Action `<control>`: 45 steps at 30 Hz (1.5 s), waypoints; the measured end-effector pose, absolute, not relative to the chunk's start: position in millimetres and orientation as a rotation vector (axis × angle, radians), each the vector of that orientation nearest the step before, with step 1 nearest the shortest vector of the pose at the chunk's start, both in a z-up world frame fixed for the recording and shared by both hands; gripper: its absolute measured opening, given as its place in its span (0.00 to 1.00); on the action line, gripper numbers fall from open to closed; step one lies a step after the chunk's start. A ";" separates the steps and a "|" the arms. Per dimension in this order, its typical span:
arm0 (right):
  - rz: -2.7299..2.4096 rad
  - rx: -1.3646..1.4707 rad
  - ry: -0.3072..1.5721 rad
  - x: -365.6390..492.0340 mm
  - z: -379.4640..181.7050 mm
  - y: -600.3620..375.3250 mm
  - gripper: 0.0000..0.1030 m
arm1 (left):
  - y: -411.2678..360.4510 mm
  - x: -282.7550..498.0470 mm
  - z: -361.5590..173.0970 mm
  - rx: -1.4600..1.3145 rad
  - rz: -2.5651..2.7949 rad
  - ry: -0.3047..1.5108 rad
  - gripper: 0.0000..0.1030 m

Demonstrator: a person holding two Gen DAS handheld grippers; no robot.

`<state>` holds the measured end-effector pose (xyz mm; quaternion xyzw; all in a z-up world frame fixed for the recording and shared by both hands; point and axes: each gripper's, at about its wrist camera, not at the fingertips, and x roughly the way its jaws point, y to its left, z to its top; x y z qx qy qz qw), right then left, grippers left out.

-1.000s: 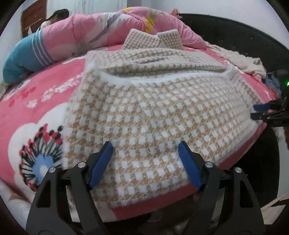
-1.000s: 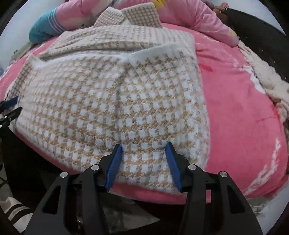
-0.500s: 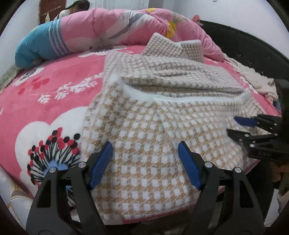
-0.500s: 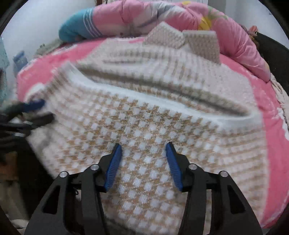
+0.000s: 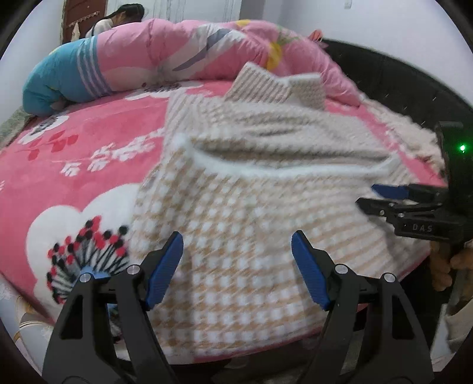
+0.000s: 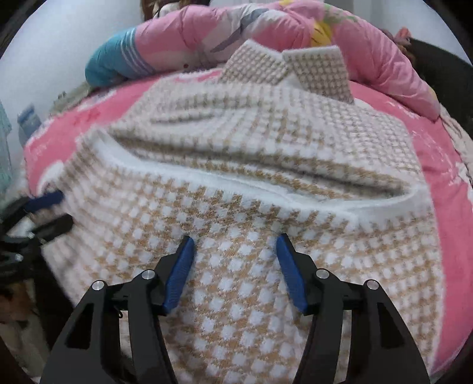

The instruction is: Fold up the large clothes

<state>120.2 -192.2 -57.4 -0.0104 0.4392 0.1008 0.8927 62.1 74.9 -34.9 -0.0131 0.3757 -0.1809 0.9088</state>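
Note:
A large tan-and-white checked knit garment [image 5: 251,189] [image 6: 236,177] lies on the pink bed, its near part folded back so a white fuzzy hem runs across the middle. My left gripper [image 5: 236,245] hovers open above the garment's near edge, nothing between its blue pads. My right gripper [image 6: 235,251] hangs over the folded layer with its jaws opening and no cloth pinched between them. Each gripper shows in the other's view: the right gripper [image 5: 381,195] at the right edge, the left gripper [image 6: 50,209] at the left edge.
A pink floral bedspread [image 5: 74,165] covers the round bed. A rolled pink and blue quilt [image 5: 142,56] lies along the far side, with a person [image 5: 118,17] behind it. A dark padded bed frame [image 5: 414,76] curves along the right. A cream blanket [image 5: 414,133] lies at the right.
Both views have swung toward the garment's middle. The right gripper moved left from the garment's right corner to over the folded layer, and its jaws stand slightly wider. The left gripper kept its opening.

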 end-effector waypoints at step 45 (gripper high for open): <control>0.135 0.034 0.850 72.8 -32.3 -251.0 0.93 | 43.4 111.0 -57.2 0.055 -0.188 0.912 0.92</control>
